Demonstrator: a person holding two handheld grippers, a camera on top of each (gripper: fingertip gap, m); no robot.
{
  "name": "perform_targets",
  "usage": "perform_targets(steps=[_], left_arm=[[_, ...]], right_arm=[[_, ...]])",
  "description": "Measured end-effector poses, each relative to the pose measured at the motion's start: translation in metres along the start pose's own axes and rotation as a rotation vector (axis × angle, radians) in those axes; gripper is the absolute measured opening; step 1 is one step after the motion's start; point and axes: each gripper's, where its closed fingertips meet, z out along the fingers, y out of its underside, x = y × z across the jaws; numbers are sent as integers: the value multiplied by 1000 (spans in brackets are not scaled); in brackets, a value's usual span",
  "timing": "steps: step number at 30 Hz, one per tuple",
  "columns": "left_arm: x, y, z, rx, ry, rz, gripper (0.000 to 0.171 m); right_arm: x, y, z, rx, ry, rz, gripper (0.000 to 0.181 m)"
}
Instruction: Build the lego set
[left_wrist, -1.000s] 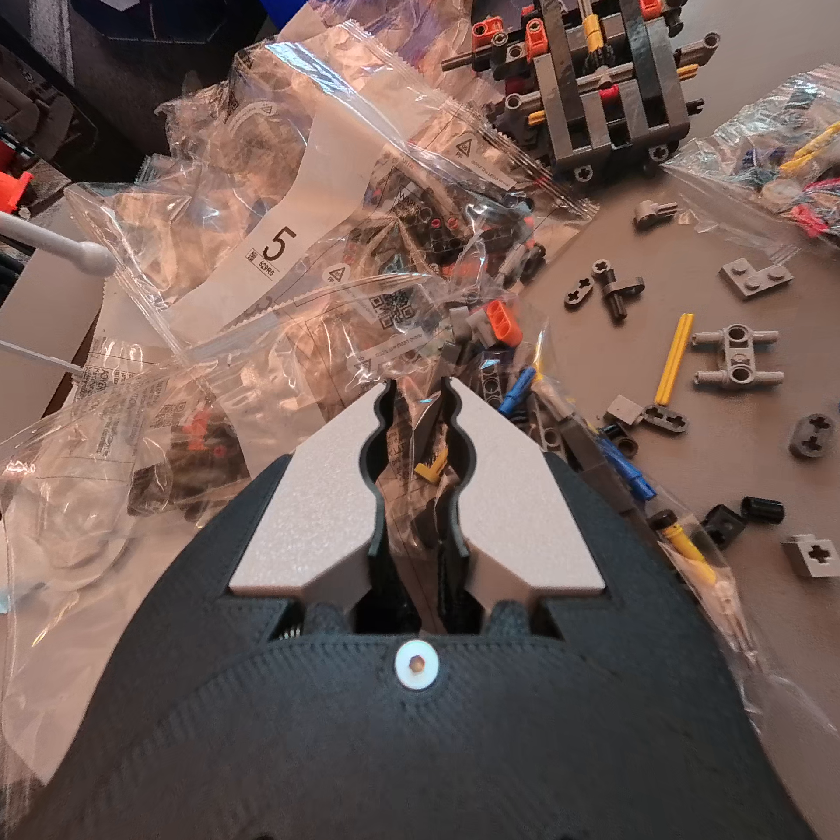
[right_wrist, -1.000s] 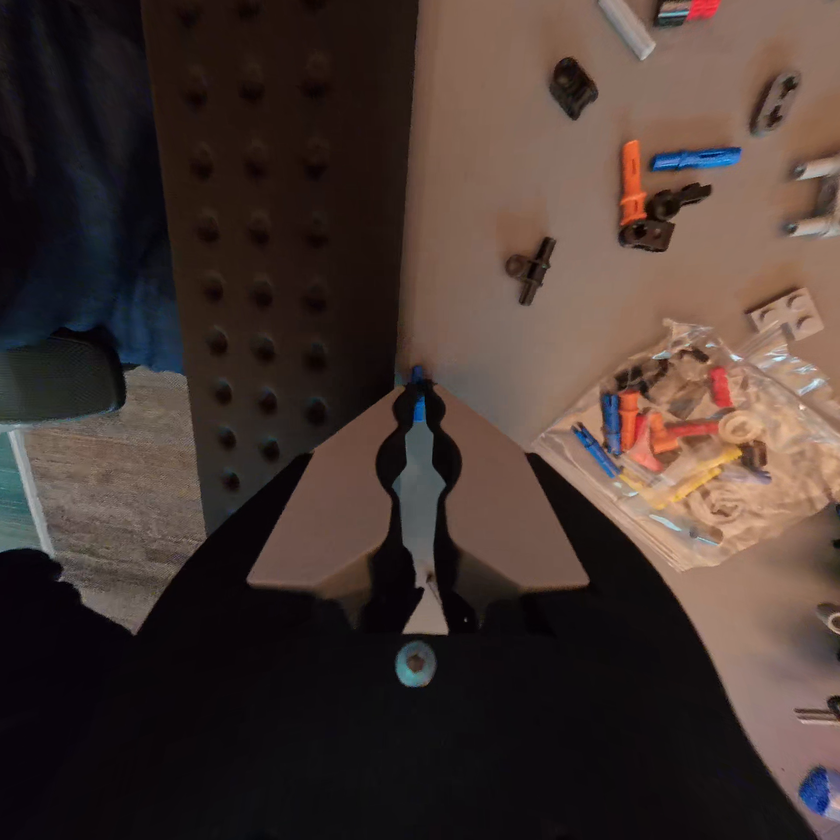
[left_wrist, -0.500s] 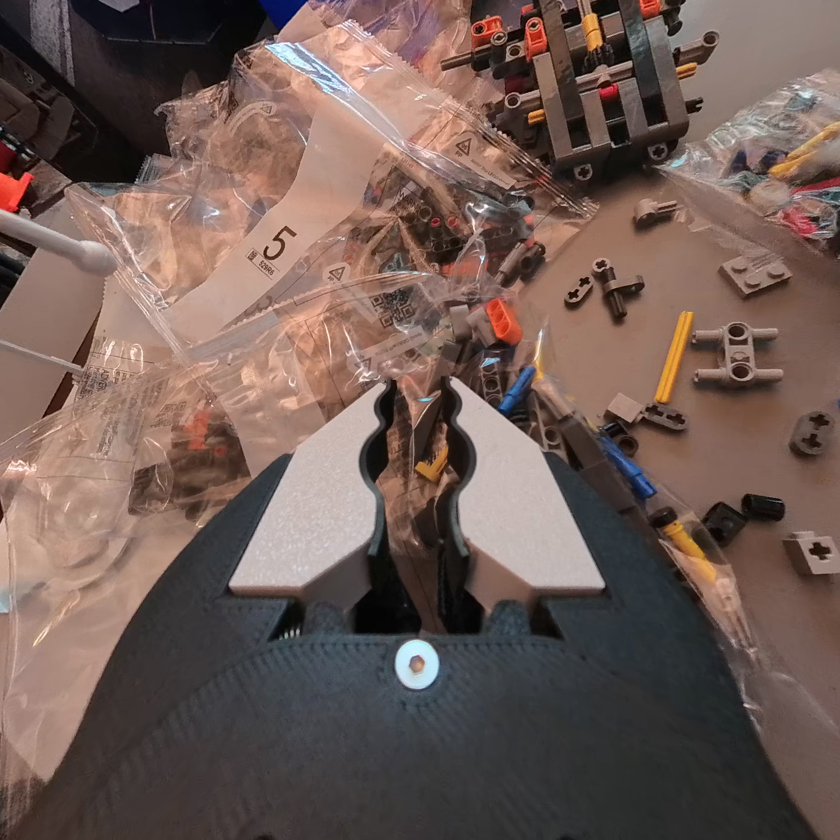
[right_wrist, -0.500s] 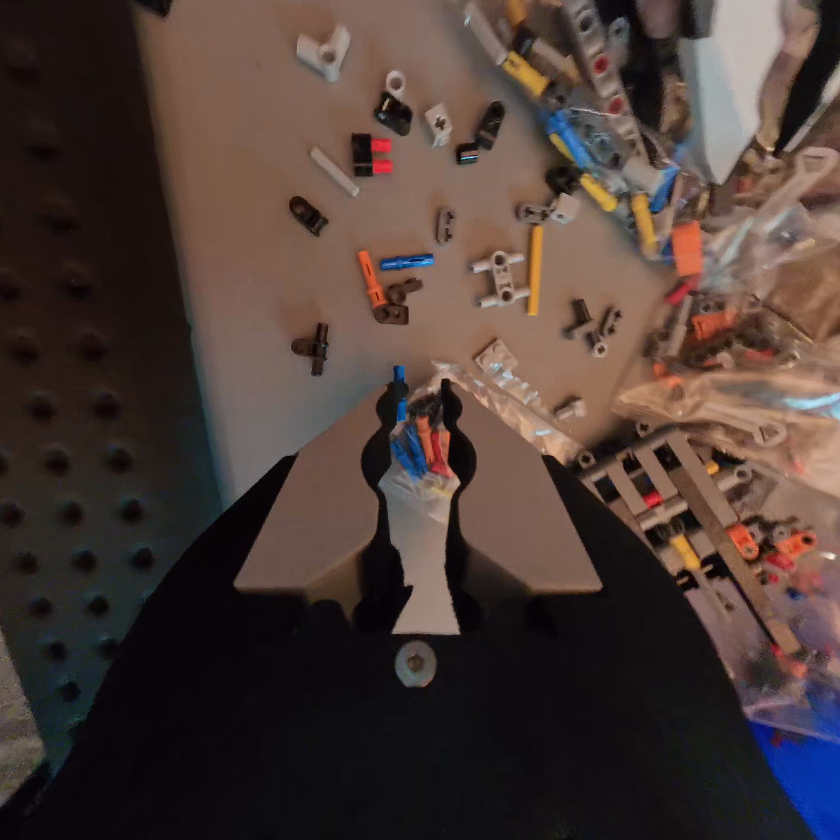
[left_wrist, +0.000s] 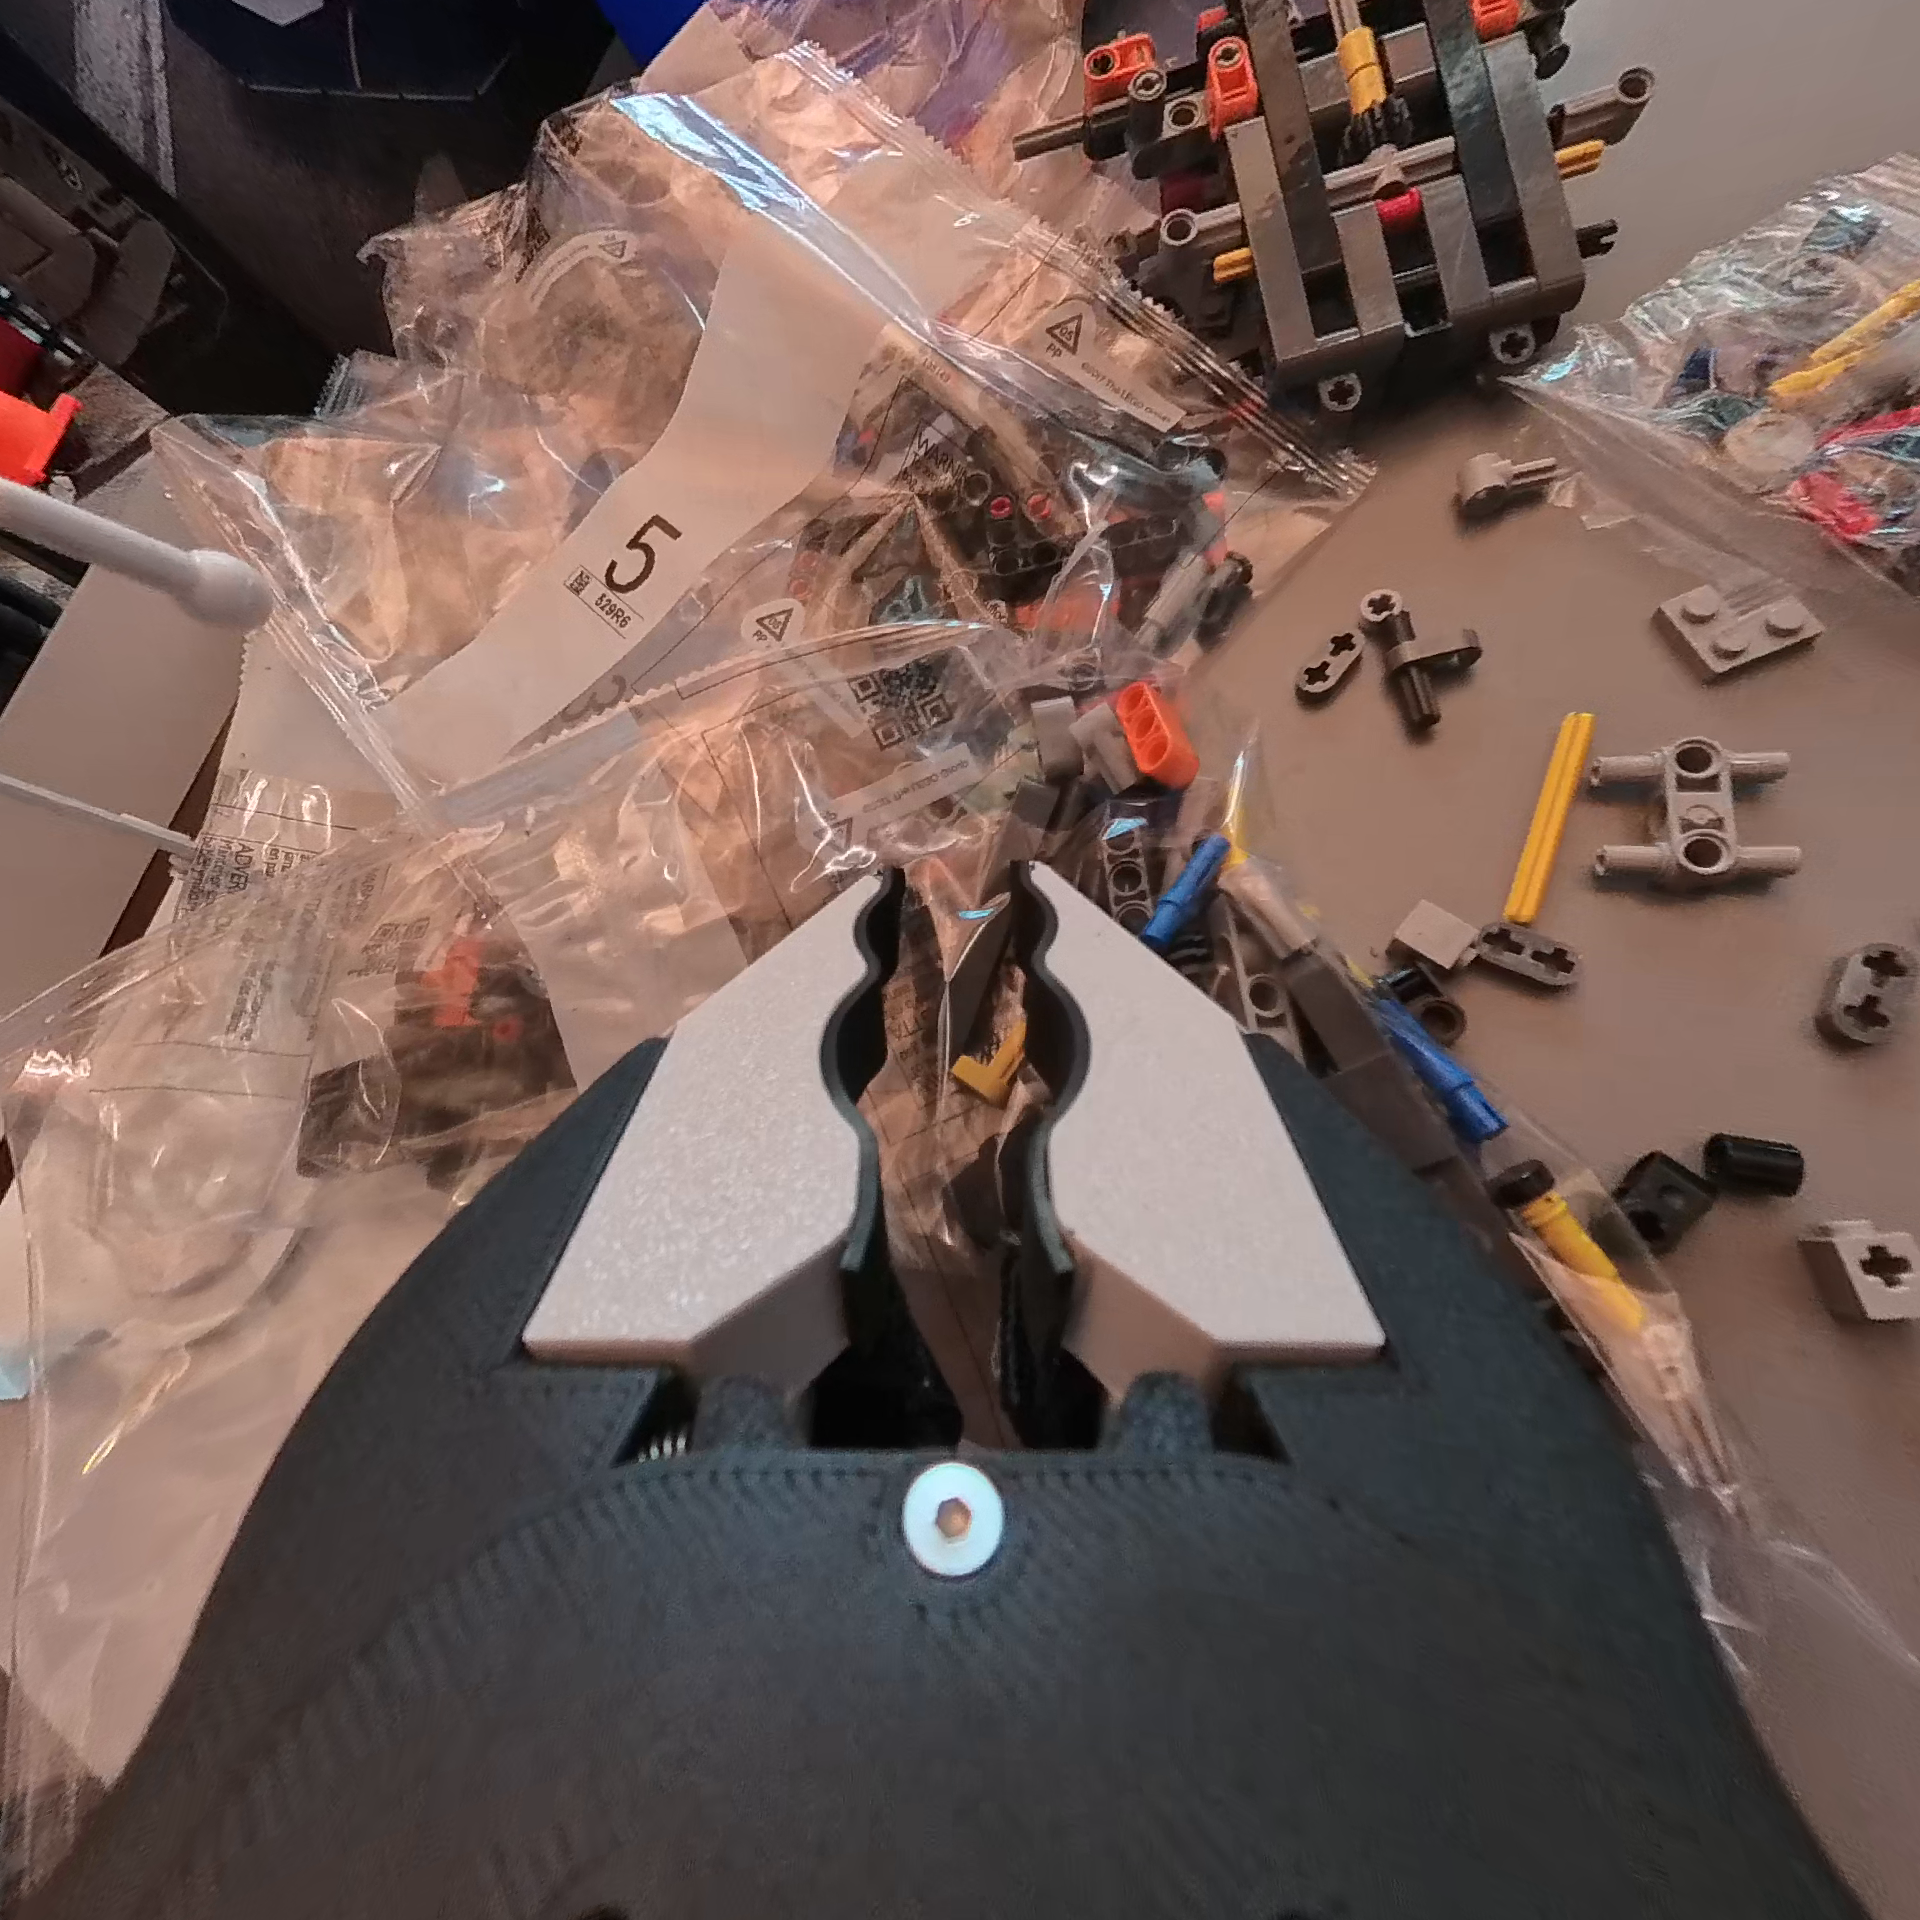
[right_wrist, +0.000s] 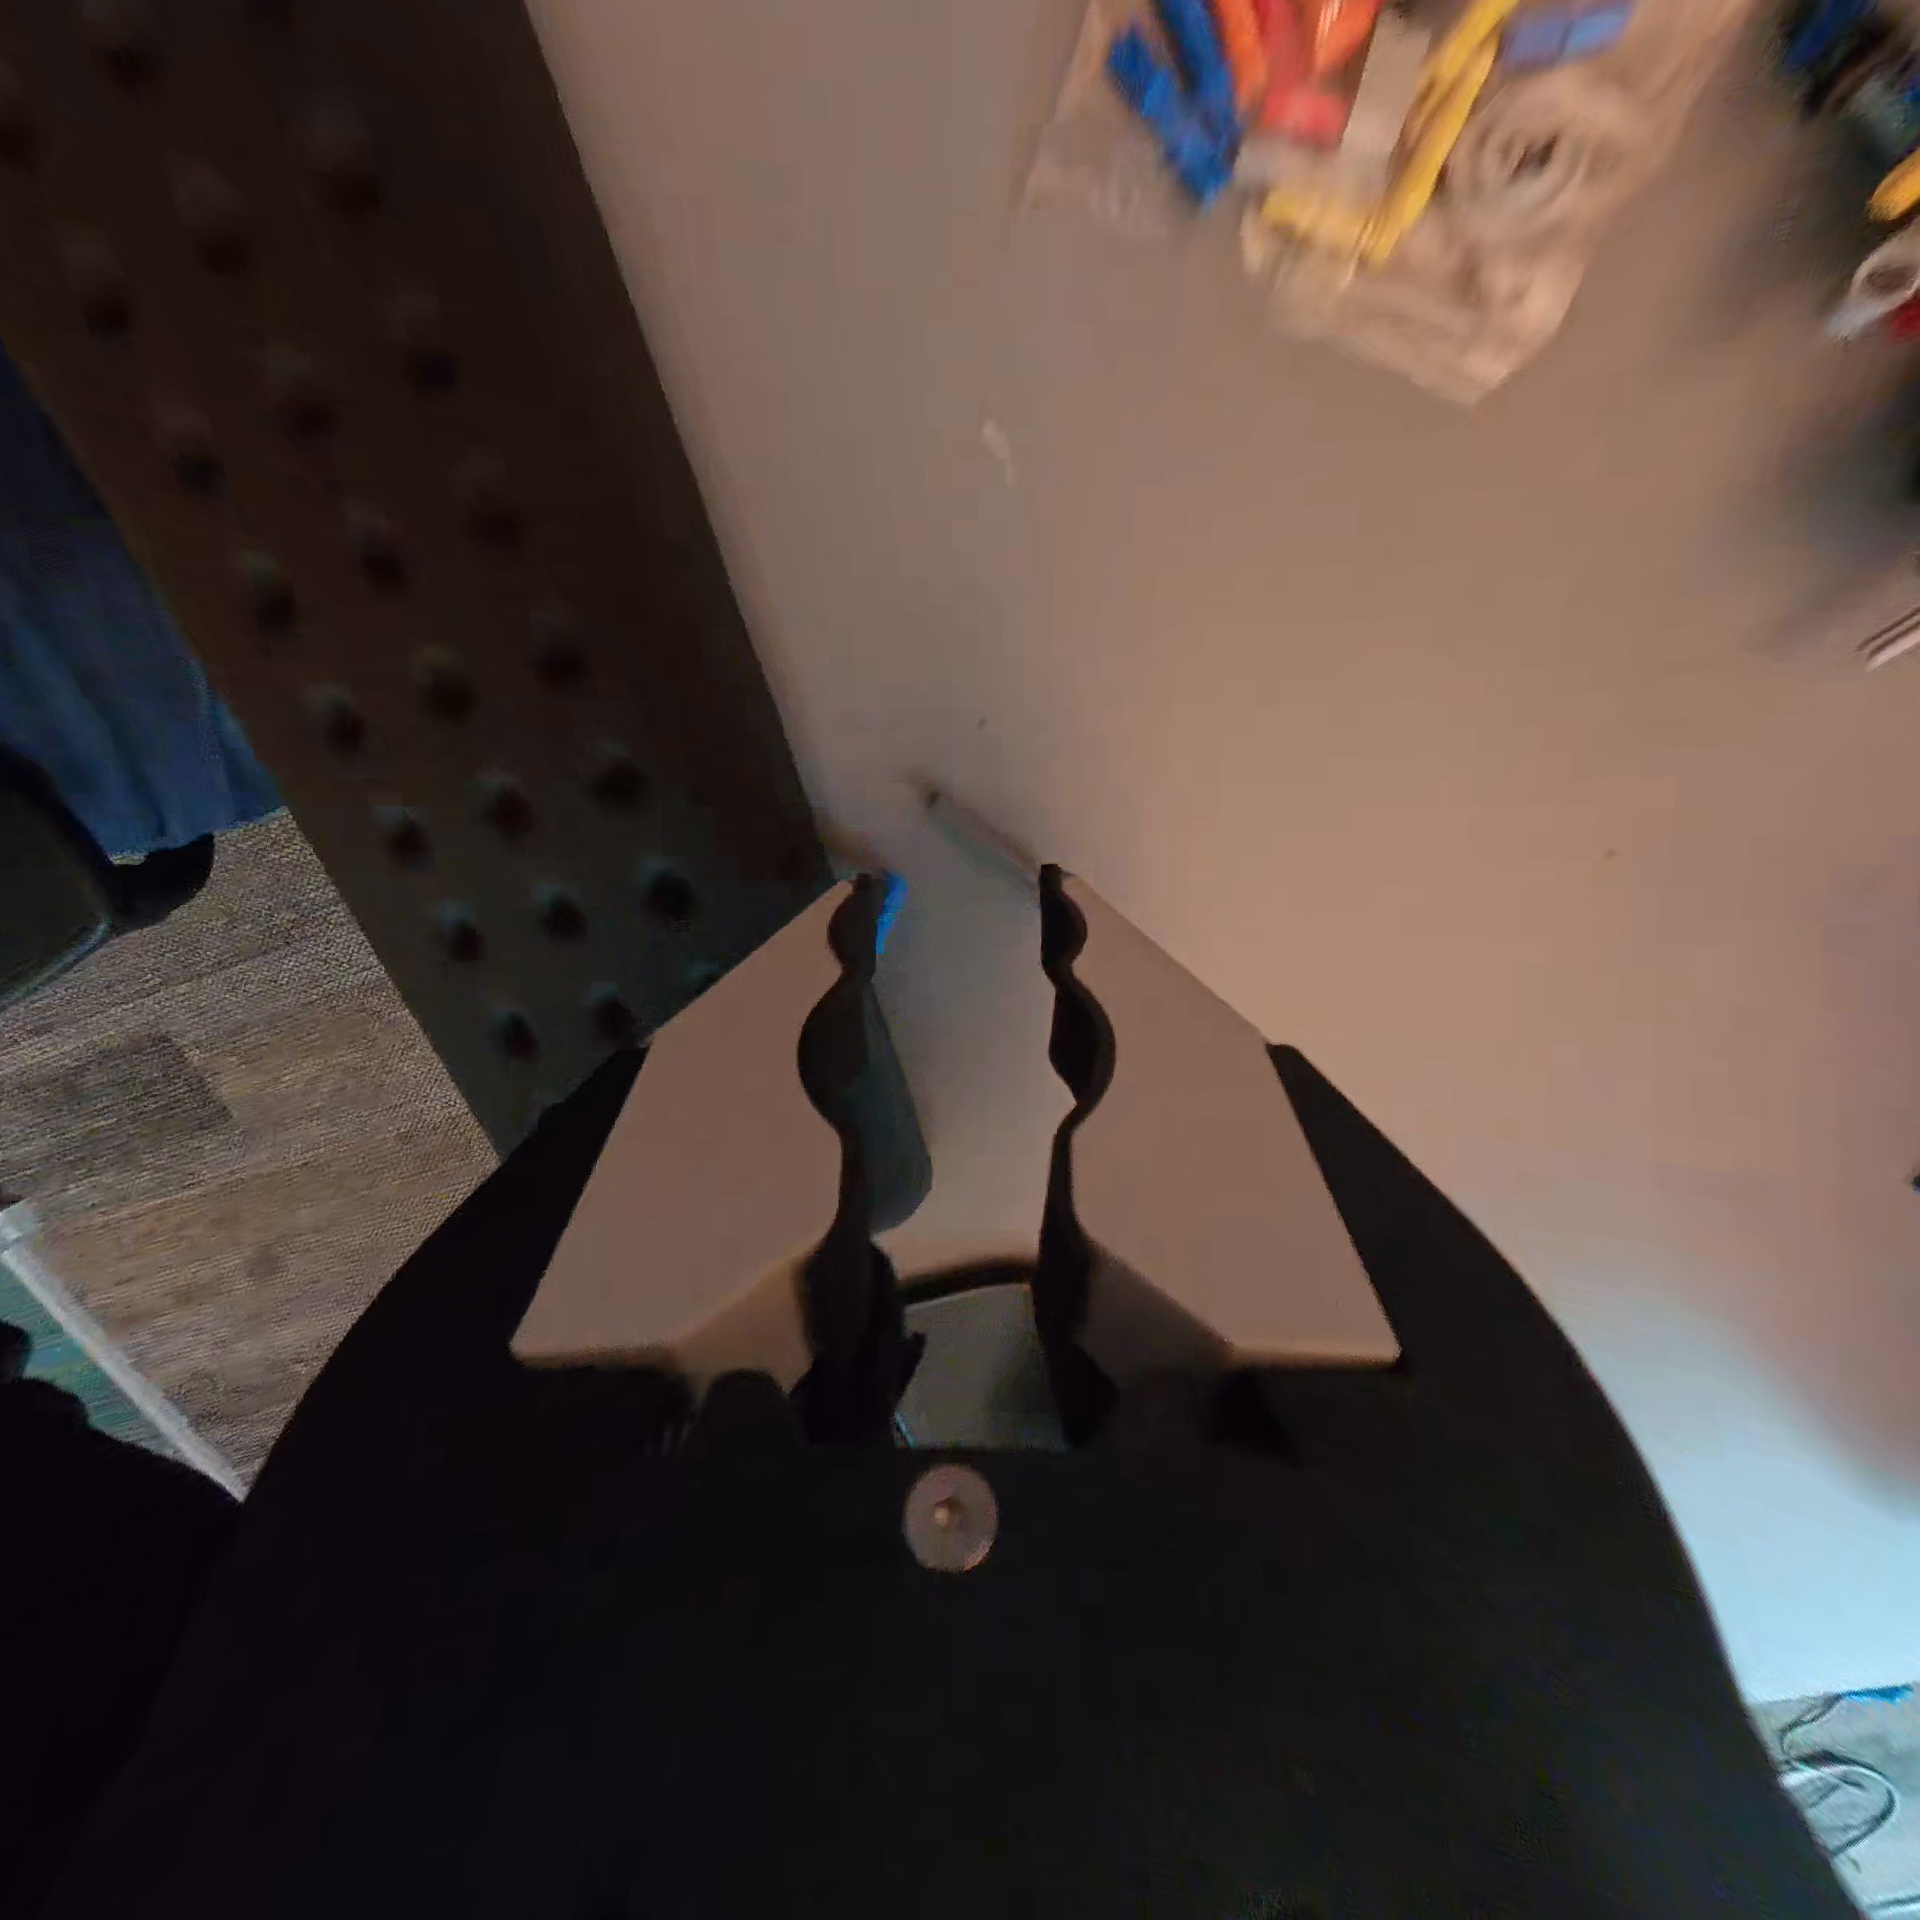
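Clear crinkled plastic fills most of the left wrist view: we count several parts bags (left_wrist: 665, 582) heaped from nine to twelve o'clock of the left gripper (left_wrist: 956, 883).

Item, left gripper: its jaws stand slightly apart over the heap, with film and a small yellow piece (left_wrist: 987, 1070) showing in the gap. Whether they pinch the film we cannot tell.

Item, right gripper (right_wrist: 961, 883): jaws spread, nothing between them; a blue pin (right_wrist: 888, 909) clings at the tip of the nine o'clock jaw. This view is blurred, and the gripper hangs over the table (right_wrist: 1299, 727) edge, floor at eight o'clock.

Item, the task's thing: the part-built lego frame (left_wrist: 1382, 197), at one o'clock in the left wrist view, on the table beyond the bags. Grey and black beams run in parallel rows, with orange connectors, yellow and red pins, and axles poking from its sides. It looks far from finished.

Item, loose parts: a yellow axle (left_wrist: 1548, 821), a grey cross connector (left_wrist: 1694, 821) and a grey plate (left_wrist: 1735, 629) lie at two to three o'clock, well apart. A small bag (right_wrist: 1330, 156) of coloured pins lies at one o'clock in the right view.

Risks, as we judge them:
- The blue pin may drop off the table edge, being barely held.
- Tugging the film may spill or scatter loose parts.
- Slippery bags may slide against the frame.
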Motion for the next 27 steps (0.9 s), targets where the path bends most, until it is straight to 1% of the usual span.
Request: perform_targets(steps=[3,4,7,8,9,12,15,16,17,20,23,25,26,27], left_arm=[[0,0,0,0,1,2,19],[0,0,0,1,1,3,19],[0,0,0,1,1,4,19],[0,0,0,1,2,4,19],[0,0,0,1,3,4,19],[1,-1,0,2,4,6,19],[1,-1,0,2,3,8,19],[1,-1,0,2,2,9,19],[1,-1,0,2,1,10,18],[1,-1,0,3,3,9,18],[1,0,0,2,7,7,18],[1,-1,0,2,7,7,18],[1,-1,0,2,7,8,18],[1,-1,0,2,6,9,18]], right_arm=[[9,9,9,-23,29,-5,22],[10,6,11,-6,32,-12,17],[12,1,12,20,31,-9,8],[13,-2,13,34,31,-16,2],[12,-7,14,52,30,-30,0],[14,-29,18,106,49,-65,0],[18,-63,24,192,71,-61,1],[25,-69,23,200,113,-60,14],[30,-71,21,199,141,-47,15],[42,-52,6,176,177,22,18],[50,-16,-8,143,166,183,24],[51,12,-7,75,161,268,29],[49,23,-5,47,153,293,30],[45,26,-2,46,130,299,31]])
